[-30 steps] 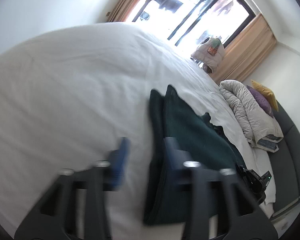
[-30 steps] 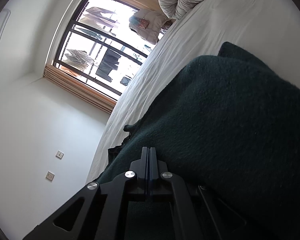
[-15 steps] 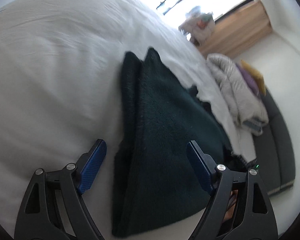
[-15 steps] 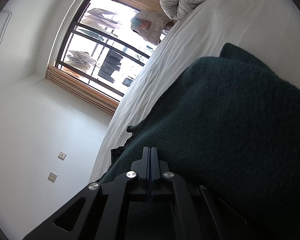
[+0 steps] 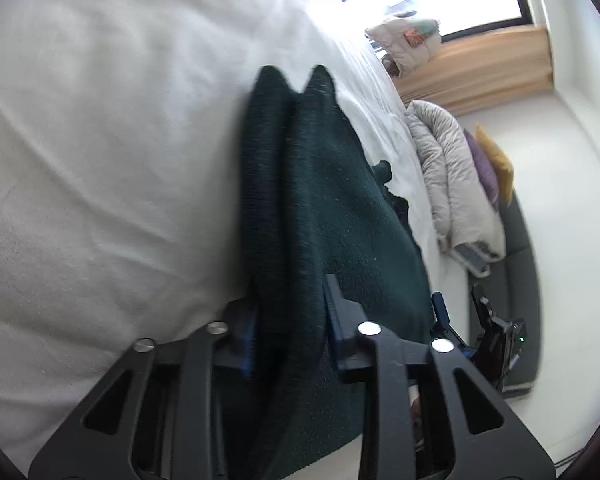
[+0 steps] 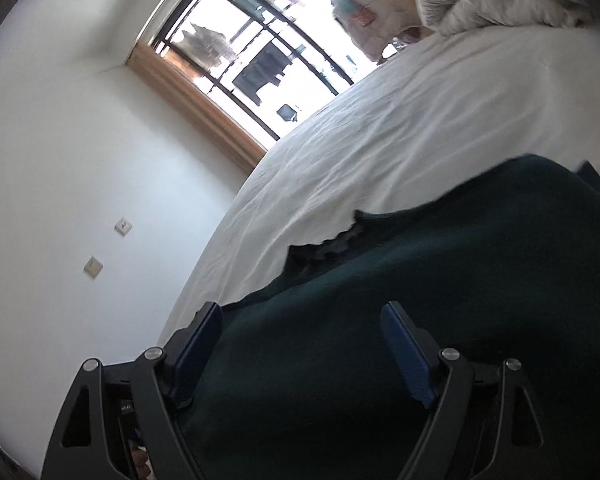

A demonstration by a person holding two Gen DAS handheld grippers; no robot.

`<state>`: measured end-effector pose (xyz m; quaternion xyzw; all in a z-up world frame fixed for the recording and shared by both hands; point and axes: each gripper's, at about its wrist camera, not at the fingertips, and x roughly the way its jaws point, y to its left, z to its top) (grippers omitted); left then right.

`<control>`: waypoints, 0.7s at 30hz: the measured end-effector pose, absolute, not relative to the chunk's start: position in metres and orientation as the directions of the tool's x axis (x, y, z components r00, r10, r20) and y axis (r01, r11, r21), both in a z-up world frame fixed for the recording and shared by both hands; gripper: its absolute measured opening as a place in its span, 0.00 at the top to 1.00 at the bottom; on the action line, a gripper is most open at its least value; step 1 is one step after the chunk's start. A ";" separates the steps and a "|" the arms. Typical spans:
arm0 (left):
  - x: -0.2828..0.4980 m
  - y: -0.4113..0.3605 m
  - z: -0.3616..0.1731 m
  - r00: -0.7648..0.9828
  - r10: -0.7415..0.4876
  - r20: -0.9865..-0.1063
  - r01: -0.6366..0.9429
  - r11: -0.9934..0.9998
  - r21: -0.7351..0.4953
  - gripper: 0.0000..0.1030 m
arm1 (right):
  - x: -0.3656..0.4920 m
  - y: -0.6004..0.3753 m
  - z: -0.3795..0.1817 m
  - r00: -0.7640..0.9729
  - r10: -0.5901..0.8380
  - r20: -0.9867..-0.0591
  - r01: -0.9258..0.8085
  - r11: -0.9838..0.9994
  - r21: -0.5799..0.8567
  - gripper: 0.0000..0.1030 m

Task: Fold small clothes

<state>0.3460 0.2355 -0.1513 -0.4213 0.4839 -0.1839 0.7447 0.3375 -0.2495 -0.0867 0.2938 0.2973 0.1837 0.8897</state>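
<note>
A dark green knitted garment [image 5: 320,208] lies folded on the white bed [image 5: 100,140]. My left gripper [image 5: 290,300] is shut on the near edge of its layered fold. In the right wrist view the same garment [image 6: 440,300] fills the lower frame, and my right gripper [image 6: 304,328] stands open with its blue pads either side of the fabric, holding nothing. The right gripper also shows in the left wrist view [image 5: 460,312], at the garment's far side.
A grey duvet [image 5: 452,184] with purple and yellow pillows lies at the bed's head. A white jacket [image 5: 404,44] hangs by the window with tan curtains. A dark sofa edge [image 5: 524,248] runs beside the bed. Wall sockets [image 6: 108,246] sit on the white wall.
My left gripper moved onto the garment's edge and closed on it. My right gripper, shut before, has opened and let go of the fabric.
</note>
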 end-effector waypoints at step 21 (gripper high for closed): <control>0.333 0.011 -0.044 0.579 -0.441 -0.686 0.238 0.896 -0.375 0.87 | 0.395 -0.274 -0.113 0.401 0.833 -0.381 -0.119 0.460 0.880 0.18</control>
